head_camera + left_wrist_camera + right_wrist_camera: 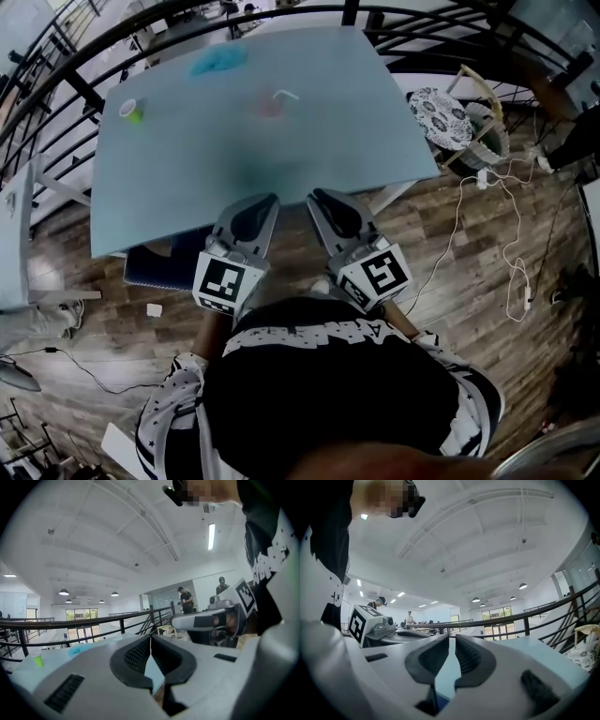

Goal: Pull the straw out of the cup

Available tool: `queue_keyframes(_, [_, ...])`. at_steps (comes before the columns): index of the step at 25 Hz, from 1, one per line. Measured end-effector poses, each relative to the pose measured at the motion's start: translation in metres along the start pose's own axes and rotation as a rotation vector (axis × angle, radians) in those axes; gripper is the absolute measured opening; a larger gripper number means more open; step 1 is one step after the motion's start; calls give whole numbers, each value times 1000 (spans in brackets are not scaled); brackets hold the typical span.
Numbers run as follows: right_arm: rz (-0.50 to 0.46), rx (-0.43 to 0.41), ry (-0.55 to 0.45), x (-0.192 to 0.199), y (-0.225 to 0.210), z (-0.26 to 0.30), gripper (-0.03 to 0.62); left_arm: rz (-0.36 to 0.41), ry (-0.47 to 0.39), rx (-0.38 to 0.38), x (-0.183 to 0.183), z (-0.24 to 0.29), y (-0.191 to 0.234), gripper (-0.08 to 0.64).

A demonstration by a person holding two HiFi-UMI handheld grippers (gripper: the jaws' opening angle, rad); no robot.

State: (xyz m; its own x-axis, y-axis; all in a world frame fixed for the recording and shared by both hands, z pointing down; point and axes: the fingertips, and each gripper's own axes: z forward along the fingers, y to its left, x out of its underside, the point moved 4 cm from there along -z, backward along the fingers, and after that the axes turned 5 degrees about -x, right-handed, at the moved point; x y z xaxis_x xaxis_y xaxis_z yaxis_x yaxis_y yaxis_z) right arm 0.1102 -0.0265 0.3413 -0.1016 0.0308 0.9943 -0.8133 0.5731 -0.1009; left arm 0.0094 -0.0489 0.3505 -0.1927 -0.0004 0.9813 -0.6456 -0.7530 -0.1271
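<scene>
A small pink cup [269, 108] with a white bent straw [284, 95] stands on the far middle of the light-blue table [187, 187]. Both grippers hover side by side over the table's near edge, close to the person's chest and far from the cup. My left gripper [255, 217] [151, 638] has its tips touching, with nothing between them. On my right gripper [336, 214] [452, 637] the jaws are together apart from a thin slit, and they hold nothing. Neither gripper view shows the cup.
A green-and-white roll [131, 111] [37, 659] sits at the table's far left and a blue cloth [217, 62] at the back. A chair with a patterned cushion [441, 114] stands to the right, above white cables [511, 253] on the wood floor. A black railing [56, 56] curves behind.
</scene>
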Motion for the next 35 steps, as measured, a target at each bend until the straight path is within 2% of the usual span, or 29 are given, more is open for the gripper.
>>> queue_keyframes(9, [-12, -46, 37, 6, -34, -16, 31, -19, 9, -57, -4, 25, -14, 14])
queue_keyframes(19, [-3, -52, 27, 10, -41, -29, 31, -8, 22, -67, -2, 30, -24, 14])
queue_keyframes(27, [-6, -21, 18, 5, -53, -34, 31, -2, -3, -28, -6, 48, -31, 14])
queue_keyframes(35, [-13, -34, 30, 12, -68, -22, 31, -13, -6, -43, -4, 60, -21, 14])
